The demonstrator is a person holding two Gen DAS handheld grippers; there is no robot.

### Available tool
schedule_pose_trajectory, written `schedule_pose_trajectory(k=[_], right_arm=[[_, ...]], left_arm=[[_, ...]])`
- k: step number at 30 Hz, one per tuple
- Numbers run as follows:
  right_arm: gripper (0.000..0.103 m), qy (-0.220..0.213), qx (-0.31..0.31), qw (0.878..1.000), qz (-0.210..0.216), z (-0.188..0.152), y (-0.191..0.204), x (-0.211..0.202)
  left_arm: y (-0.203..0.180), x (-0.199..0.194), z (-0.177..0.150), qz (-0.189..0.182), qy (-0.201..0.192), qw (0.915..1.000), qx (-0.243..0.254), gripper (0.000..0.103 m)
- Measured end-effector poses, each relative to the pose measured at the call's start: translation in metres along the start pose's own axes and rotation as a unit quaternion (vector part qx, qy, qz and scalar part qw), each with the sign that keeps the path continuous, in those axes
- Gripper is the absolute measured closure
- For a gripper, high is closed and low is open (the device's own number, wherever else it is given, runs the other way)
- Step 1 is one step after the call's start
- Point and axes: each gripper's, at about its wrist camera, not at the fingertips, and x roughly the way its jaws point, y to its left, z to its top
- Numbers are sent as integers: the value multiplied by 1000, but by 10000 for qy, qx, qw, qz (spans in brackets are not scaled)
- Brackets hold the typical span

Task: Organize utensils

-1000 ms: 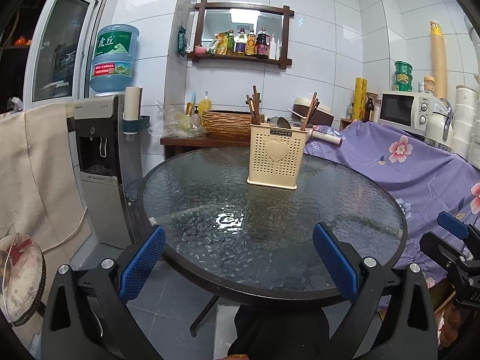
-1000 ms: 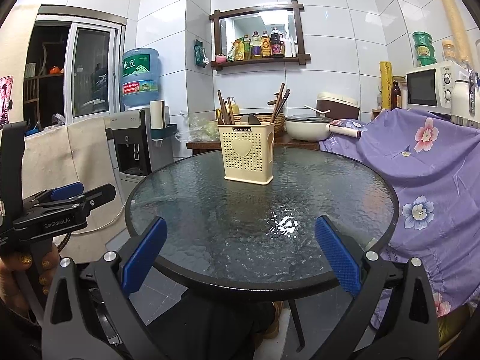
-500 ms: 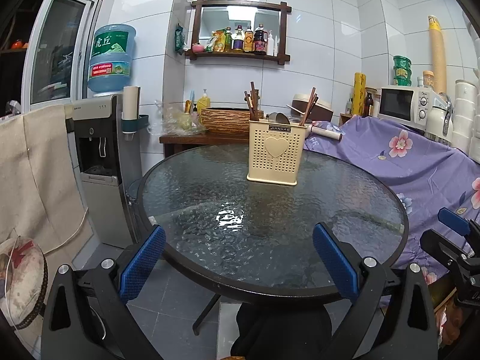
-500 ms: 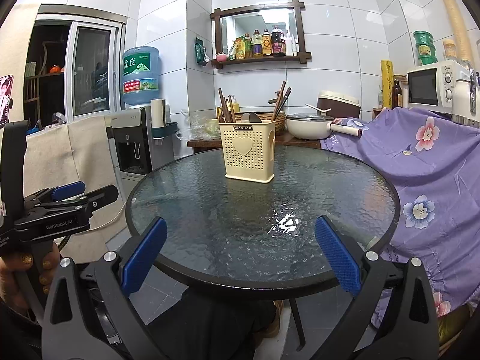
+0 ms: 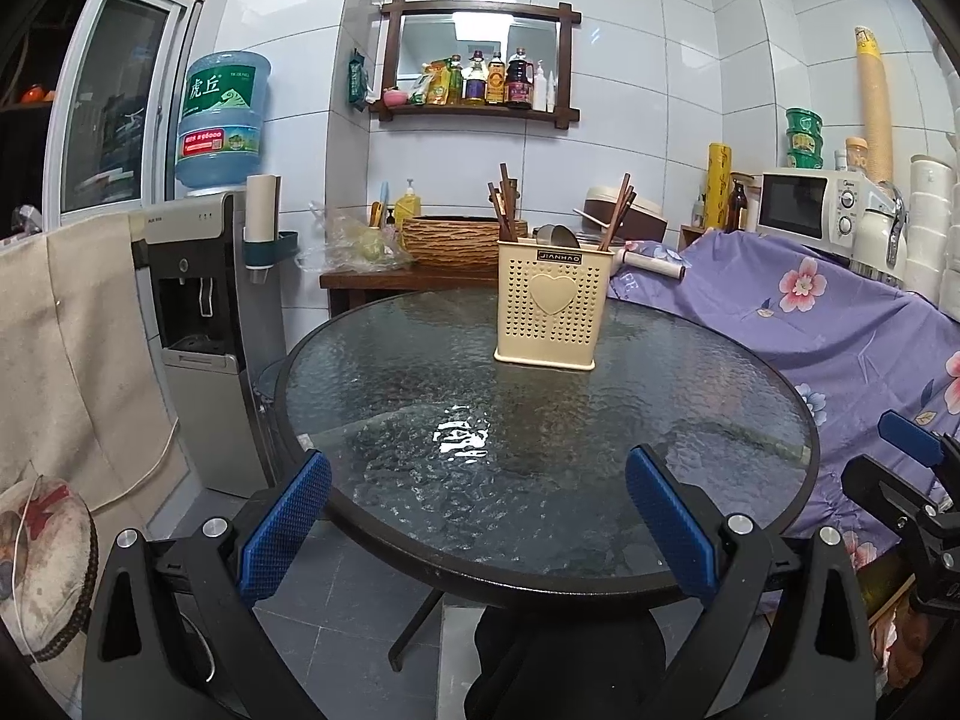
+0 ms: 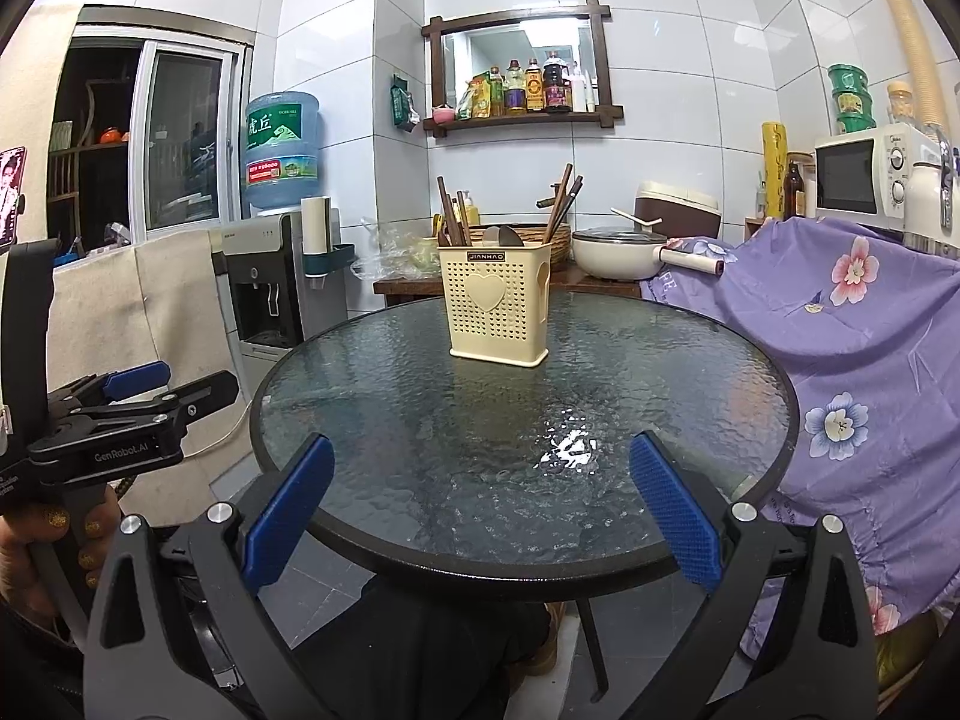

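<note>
A cream perforated utensil holder [image 5: 549, 306] [image 6: 495, 305] with a heart on its front stands toward the far side of the round glass table [image 5: 420, 396] [image 6: 690, 372]. Brown chopsticks [image 5: 503, 204] [image 6: 451, 213] and a metal spoon [image 5: 555, 236] stick out of it. My left gripper [image 5: 477, 519] hangs open at the table's near edge, nothing between its blue pads. My right gripper [image 6: 480, 510] is open too, at the near edge, far short of the holder. In the right wrist view the left gripper's side [image 6: 129, 414] shows at the left, held by a hand.
A water dispenser [image 5: 198, 324] with a blue bottle stands left of the table. Purple flowered cloth [image 5: 840, 324] covers furniture on the right, with a microwave [image 5: 810, 204] behind it. A wooden side table [image 5: 384, 282] holds a woven basket, a pot and bags. A shelf of bottles hangs above.
Both views have drifted slightly; the holder sits a little lower in the frames than a second ago. Both grippers stay open and empty.
</note>
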Motion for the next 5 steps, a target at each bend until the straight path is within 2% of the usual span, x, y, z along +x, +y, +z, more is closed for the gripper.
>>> schedule_pose_trajectory(k=[5], right_arm=[[6,-1,-2,10000,-3,0,0,0]], left_arm=[[2,3,-1,-26,85,9999,-62,6]])
